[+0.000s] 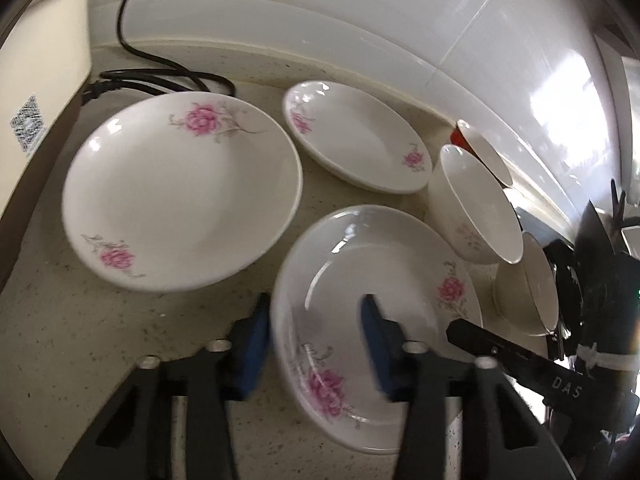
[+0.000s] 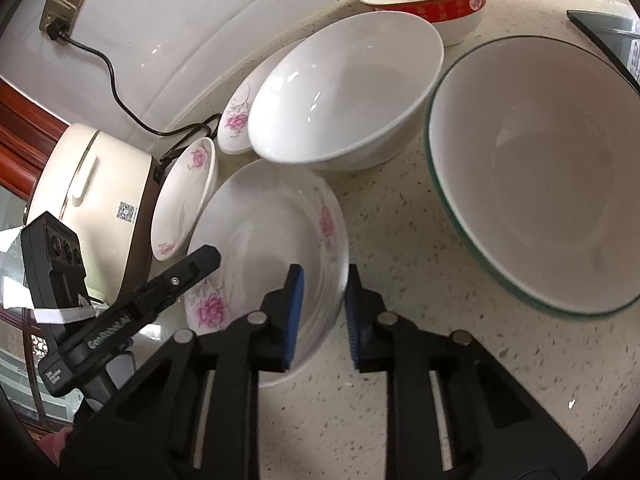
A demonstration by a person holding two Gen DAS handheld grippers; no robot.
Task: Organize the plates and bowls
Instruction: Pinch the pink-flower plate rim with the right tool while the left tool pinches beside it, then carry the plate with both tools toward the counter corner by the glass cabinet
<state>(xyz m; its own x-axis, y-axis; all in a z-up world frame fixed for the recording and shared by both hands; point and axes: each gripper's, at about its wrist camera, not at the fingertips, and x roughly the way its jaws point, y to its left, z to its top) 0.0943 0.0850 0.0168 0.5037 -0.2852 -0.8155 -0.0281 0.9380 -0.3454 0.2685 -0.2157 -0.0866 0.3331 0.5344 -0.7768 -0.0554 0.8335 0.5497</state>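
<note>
Here, both grippers work on the same flowered plate (image 1: 360,320), which lies on the speckled table (image 1: 80,340) nearest the cameras. The left gripper (image 1: 316,344) straddles the plate's near-left rim; one blue pad is outside the edge and the other over the inside, with a gap visible at the inner pad, so whether they press on it cannot be told. The right gripper (image 2: 324,312) has its jaws drawn in on the plate's opposite rim; the two blue pads sit on either side of the thin edge and appear clamped on it.

Around it, a larger flowered plate (image 1: 180,192) sits to the left near a cream appliance (image 1: 36,92); a third flowered plate (image 1: 356,136) lies farther back by the tiled wall (image 1: 360,20). A plain white bowl (image 2: 344,92) stands just behind the gripped plate in the right wrist view, partly covering that third plate; a red-banded bowl (image 2: 440,0) is behind it, and a big green-rimmed bowl (image 2: 540,172) stands to the right. A black cord (image 1: 132,48) runs down the wall to the appliance.
</note>
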